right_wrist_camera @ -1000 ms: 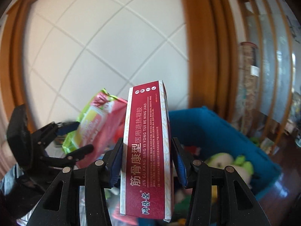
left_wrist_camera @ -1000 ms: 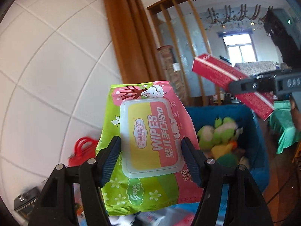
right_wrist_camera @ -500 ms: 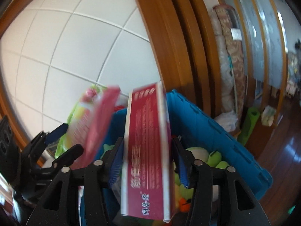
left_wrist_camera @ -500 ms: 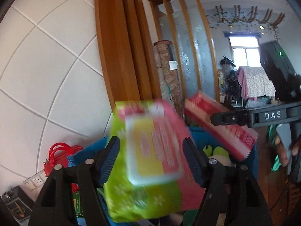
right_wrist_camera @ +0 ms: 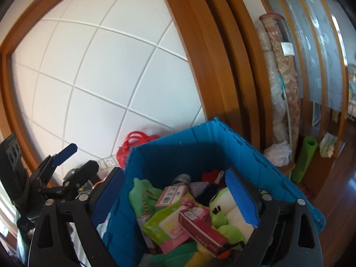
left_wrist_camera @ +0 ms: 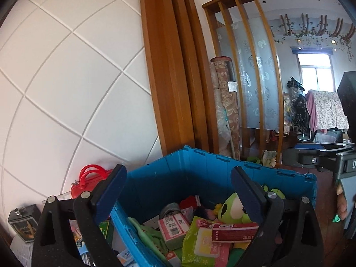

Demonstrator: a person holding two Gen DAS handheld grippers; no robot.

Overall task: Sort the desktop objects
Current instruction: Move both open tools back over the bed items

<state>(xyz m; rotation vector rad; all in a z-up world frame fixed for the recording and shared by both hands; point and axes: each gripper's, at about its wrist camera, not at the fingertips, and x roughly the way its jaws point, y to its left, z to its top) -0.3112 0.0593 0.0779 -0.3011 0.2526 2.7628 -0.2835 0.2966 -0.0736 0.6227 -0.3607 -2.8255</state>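
A blue plastic crate (left_wrist_camera: 200,169) (right_wrist_camera: 200,140) stands below both grippers, full of items. The green and pink wipes pack (left_wrist_camera: 200,242) (right_wrist_camera: 164,222) lies inside it, with the red medicine box (left_wrist_camera: 233,232) (right_wrist_camera: 200,224) lying across it. A green plush toy (left_wrist_camera: 231,211) (right_wrist_camera: 224,213) sits beside them. My left gripper (left_wrist_camera: 178,184) is open and empty above the crate; it also shows at the left of the right wrist view (right_wrist_camera: 76,158). My right gripper (right_wrist_camera: 175,189) is open and empty above the crate.
A red bag (left_wrist_camera: 89,180) (right_wrist_camera: 135,142) and a small dark case (left_wrist_camera: 24,222) sit left of the crate by the white panelled wall. Rolled carpets (left_wrist_camera: 227,115) and a green mat roll (right_wrist_camera: 304,158) stand behind. Small boxes and tape lie in the crate.
Both grippers opened. The wipes pack and the red box dropped from the jaws into the blue crate, the box landing on the pack.
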